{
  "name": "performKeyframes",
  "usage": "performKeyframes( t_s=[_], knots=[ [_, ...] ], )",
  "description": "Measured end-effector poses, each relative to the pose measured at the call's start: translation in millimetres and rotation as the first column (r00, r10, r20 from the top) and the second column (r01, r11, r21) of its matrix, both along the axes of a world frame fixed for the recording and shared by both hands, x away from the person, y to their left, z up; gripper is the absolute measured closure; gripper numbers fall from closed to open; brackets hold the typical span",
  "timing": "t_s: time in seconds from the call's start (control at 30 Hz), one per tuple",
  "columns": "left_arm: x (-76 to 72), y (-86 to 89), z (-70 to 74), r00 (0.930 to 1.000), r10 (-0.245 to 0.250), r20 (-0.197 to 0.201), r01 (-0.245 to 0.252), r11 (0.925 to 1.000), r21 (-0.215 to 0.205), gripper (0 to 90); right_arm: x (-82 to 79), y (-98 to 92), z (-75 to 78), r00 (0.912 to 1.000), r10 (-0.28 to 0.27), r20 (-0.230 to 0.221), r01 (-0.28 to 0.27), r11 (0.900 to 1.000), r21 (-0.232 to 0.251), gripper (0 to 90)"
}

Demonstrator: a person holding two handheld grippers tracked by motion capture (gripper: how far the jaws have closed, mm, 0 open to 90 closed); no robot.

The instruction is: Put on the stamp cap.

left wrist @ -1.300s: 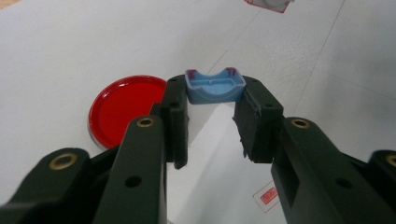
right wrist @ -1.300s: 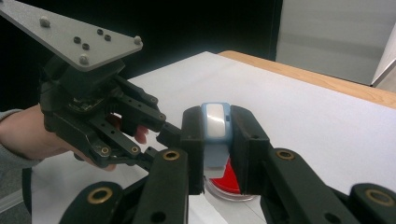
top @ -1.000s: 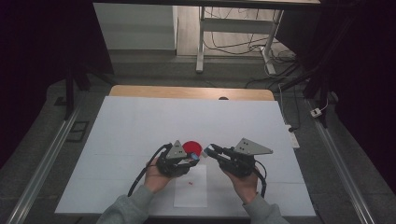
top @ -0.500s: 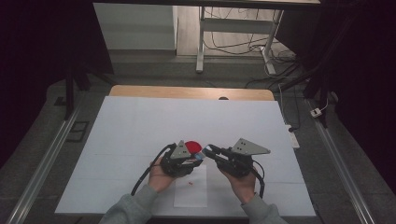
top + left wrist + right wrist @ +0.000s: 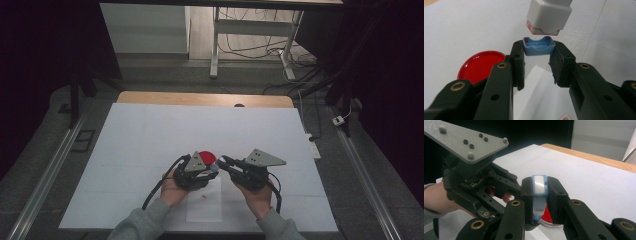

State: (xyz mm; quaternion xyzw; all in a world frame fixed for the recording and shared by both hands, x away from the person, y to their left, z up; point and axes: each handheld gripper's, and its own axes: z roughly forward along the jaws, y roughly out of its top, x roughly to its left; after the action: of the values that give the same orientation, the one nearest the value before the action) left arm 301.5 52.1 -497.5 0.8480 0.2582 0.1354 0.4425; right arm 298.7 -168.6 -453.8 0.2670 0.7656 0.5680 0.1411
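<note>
Small blue plastic cap (image 5: pixel 539 46) pinched in left gripper (image 5: pixel 537 65) fingers; white stamp body (image 5: pixel 539 185) clamped by right gripper (image 5: pixel 539 195). Beside the red round lid (image 5: pixel 480 66), cap and stamp mouth are best squared before pressing.

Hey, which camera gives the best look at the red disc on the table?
The left gripper view: the red disc lies there large and sharp, most of its rim visible beside the left gripper. The high view shows it small, half hidden behind the grippers. The right gripper view shows a red sliver between the jaws.
</note>
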Motion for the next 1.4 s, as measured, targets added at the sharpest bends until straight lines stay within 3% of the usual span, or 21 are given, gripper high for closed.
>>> performKeyframes(
  t_s=[0.5, 1.0, 1.4],
  knots=[
    [-2.8, -2.5, -0.5, 0.9994, 0.013, 0.032, -0.013, 0.9999, 0.007, 65.2, -0.7, 4.4, -3.9, 0.9978, -0.051, -0.042, 0.052, 0.999, 0.001, 75.3],
    [-4.6, -4.0, -1.1, 0.9982, 0.024, 0.054, -0.025, 0.9994, 0.023, 65.2, -0.3, 5.4, -5.5, 0.9952, -0.070, -0.068, 0.070, 0.998, 0.000, 75.3],
    [-6.0, -5.4, -2.4, 0.9975, 0.024, 0.066, -0.026, 0.9993, 0.028, 65.3, 0.9, 4.6, -7.4, 0.9927, -0.069, -0.099, 0.073, 0.997, 0.032, 75.3]
  ],
)
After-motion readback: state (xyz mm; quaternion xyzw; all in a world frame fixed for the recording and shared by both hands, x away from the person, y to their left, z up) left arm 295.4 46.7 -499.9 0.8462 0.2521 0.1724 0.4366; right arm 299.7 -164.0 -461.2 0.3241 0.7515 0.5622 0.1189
